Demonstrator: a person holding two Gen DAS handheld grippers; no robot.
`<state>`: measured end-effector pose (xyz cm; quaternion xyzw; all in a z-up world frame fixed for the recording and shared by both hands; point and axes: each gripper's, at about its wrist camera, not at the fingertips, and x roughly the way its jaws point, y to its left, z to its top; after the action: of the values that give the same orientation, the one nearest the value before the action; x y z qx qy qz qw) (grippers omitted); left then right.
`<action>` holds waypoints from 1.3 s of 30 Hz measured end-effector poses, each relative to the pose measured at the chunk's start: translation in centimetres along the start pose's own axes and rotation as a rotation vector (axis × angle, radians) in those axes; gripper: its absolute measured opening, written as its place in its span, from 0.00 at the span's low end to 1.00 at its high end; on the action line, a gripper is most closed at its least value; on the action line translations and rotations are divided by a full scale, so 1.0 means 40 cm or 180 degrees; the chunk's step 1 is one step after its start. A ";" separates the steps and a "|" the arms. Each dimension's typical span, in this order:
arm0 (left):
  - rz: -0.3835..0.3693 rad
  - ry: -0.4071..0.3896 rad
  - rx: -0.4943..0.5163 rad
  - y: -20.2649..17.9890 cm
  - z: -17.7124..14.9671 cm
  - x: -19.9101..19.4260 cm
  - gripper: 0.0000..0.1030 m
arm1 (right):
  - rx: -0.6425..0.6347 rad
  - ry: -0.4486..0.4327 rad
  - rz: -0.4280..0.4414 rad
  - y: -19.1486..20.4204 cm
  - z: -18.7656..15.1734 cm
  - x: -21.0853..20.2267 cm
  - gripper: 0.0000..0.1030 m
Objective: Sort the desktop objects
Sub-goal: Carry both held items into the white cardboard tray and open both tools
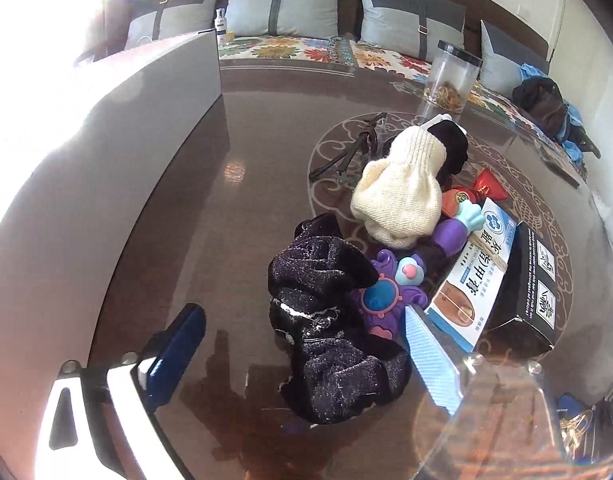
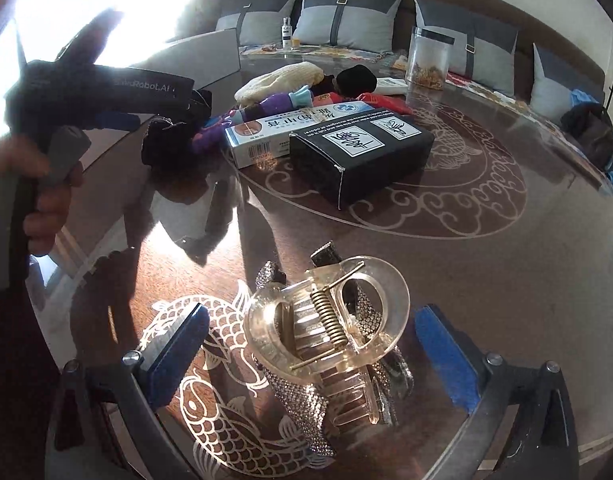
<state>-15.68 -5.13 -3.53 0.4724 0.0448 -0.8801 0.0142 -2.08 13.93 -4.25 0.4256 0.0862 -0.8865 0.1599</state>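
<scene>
R tongs [image 2: 312,354] wide, straddling clear hair claw [image 2: 326,332] on tabletop [image 2: 486,280]; L tongs [image 1: 302,360] wide, w/ black scrunchie [image 1: 326,340] between; boxes at 12 o'clock.

free: table [image 2: 486,280] right | blocked: black box [image 2: 362,156], hair clips [image 2: 326,340]

clip [image 2: 326,344]: clear claw, brass spring up, atop rhinestone clips, 6 o'clock
black box [image 2: 362,156]: flat, centre
white box [image 2: 274,132]: flat, touching black box, 11 o'clock
black cloth [image 1: 330,328]: crumpled
</scene>
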 end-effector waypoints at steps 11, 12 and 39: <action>-0.0351 0.0335 0.0514 0.054 -0.175 -0.125 0.51 | -0.0001 0.0003 0.0005 0.000 0.000 0.002 1.00; -0.0349 0.0287 0.0548 0.053 -0.179 -0.131 0.61 | 0.0000 0.0004 0.0005 0.000 0.000 0.002 1.00; -0.0853 -0.0478 -0.0097 0.302 -0.081 -0.422 0.31 | -0.0075 -0.0361 0.0329 0.169 0.158 -0.152 0.52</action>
<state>-2.83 -17.15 7.95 0.3948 0.1196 -0.9062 -0.0929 -0.69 7.08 4.31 0.3767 0.0654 -0.8986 0.2151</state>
